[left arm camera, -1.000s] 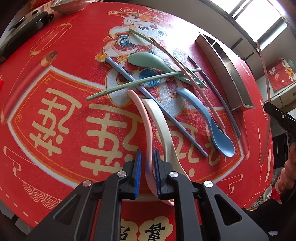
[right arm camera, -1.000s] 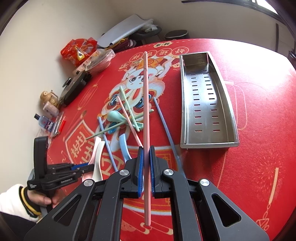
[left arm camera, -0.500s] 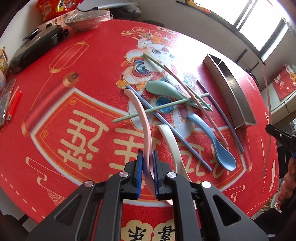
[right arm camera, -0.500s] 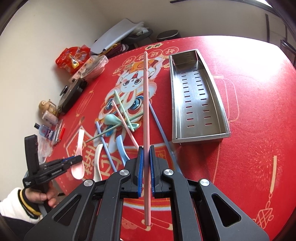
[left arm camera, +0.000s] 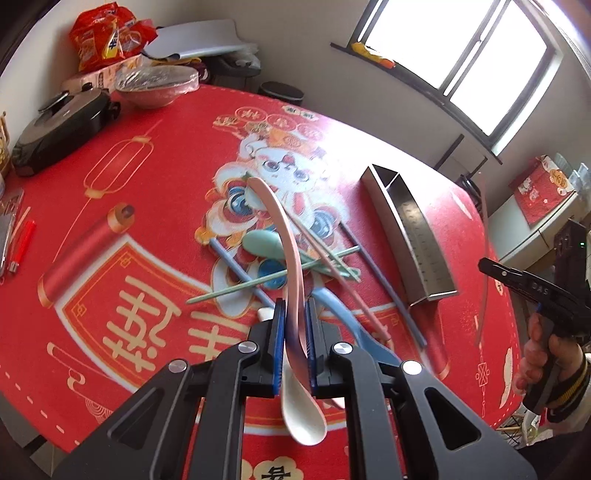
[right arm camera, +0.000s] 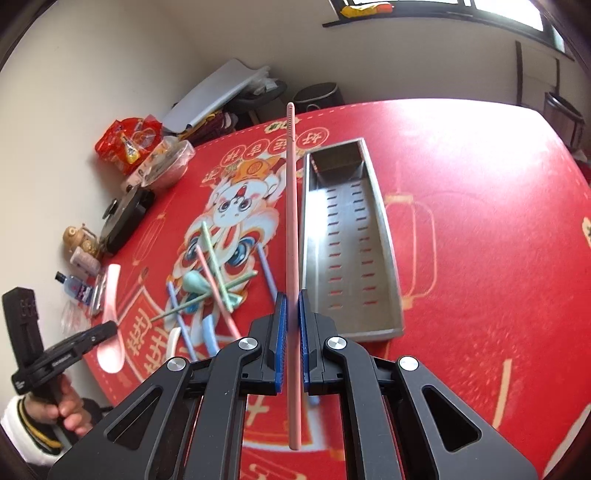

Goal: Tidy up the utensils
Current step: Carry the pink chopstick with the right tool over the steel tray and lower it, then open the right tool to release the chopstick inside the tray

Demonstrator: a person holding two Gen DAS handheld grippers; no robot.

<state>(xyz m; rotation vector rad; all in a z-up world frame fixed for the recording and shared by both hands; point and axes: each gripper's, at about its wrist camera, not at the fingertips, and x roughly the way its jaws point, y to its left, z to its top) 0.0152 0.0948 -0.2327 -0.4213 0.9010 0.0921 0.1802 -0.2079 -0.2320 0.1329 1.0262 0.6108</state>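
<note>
My left gripper [left arm camera: 294, 343] is shut on a pink spoon [left arm camera: 286, 243] and holds it in the air above the red mat; the spoon also shows in the right wrist view [right arm camera: 110, 317]. My right gripper [right arm camera: 291, 332] is shut on a pink chopstick [right arm camera: 291, 206], held above the mat just left of the steel tray [right arm camera: 384, 236]. On the mat lie a white spoon [left arm camera: 301, 417], a blue spoon [left arm camera: 351, 325], a green spoon [left arm camera: 260, 243], and blue, green and pink chopsticks [left arm camera: 332, 258] in a crossed pile.
The steel tray [left arm camera: 432, 258] sits right of the pile and has two compartments. A black flat device [left arm camera: 59, 129], a wrapped bowl [left arm camera: 157, 83] and snack bags [left arm camera: 107, 33] stand at the far left edge. Small bottles [right arm camera: 79, 284] sit at the left edge.
My left gripper has lifted the pink spoon off the mat and raised it. My right gripper has risen with the pink chopstick and moved closer to the tray.
</note>
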